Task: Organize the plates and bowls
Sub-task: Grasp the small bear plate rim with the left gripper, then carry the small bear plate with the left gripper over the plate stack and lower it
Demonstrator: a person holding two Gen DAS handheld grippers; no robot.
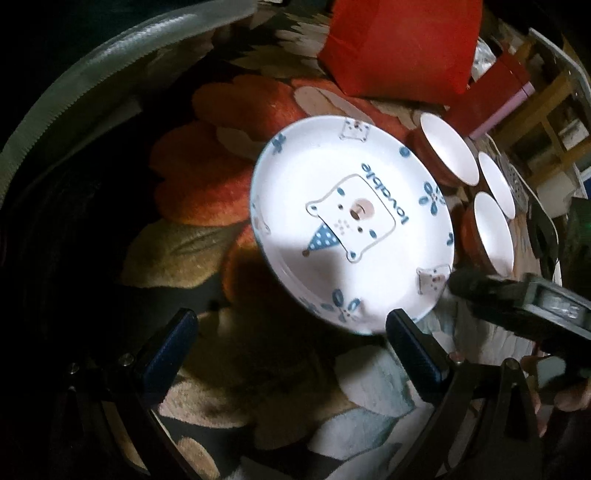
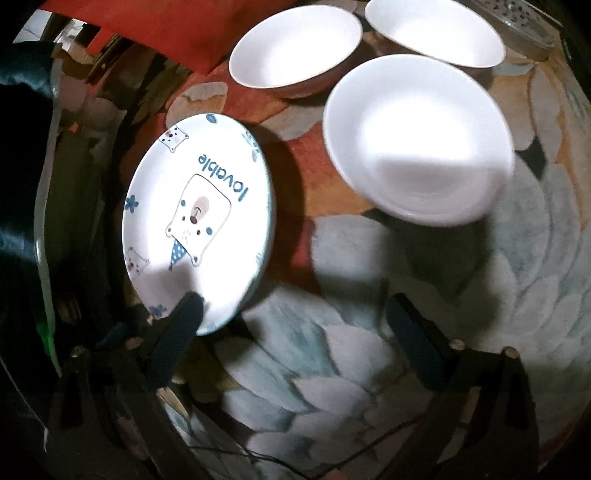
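Observation:
A white plate (image 1: 351, 221) printed with a bear and the word "lovable" lies on the flowered tablecloth. Three bowls, brown outside and white inside, stand right of it (image 1: 448, 153) (image 1: 496, 184) (image 1: 493, 232). My left gripper (image 1: 291, 332) hangs open over the cloth at the plate's near edge; its right finger (image 1: 413, 354) overlaps the rim. In the right wrist view the plate (image 2: 199, 218) is on the left and the nearest bowl (image 2: 417, 140) up right. My right gripper (image 2: 295, 325) is open over bare cloth, its left finger (image 2: 177, 332) overlapping the plate's near rim.
A red bag (image 1: 399, 44) stands behind the plate. Two more bowls (image 2: 295, 48) (image 2: 436, 29) sit at the back, and a patterned glass dish (image 2: 517, 18) at the far right. A grey curved edge (image 1: 74, 92) bounds the left. Wooden shelving (image 1: 554, 110) stands beyond the bowls.

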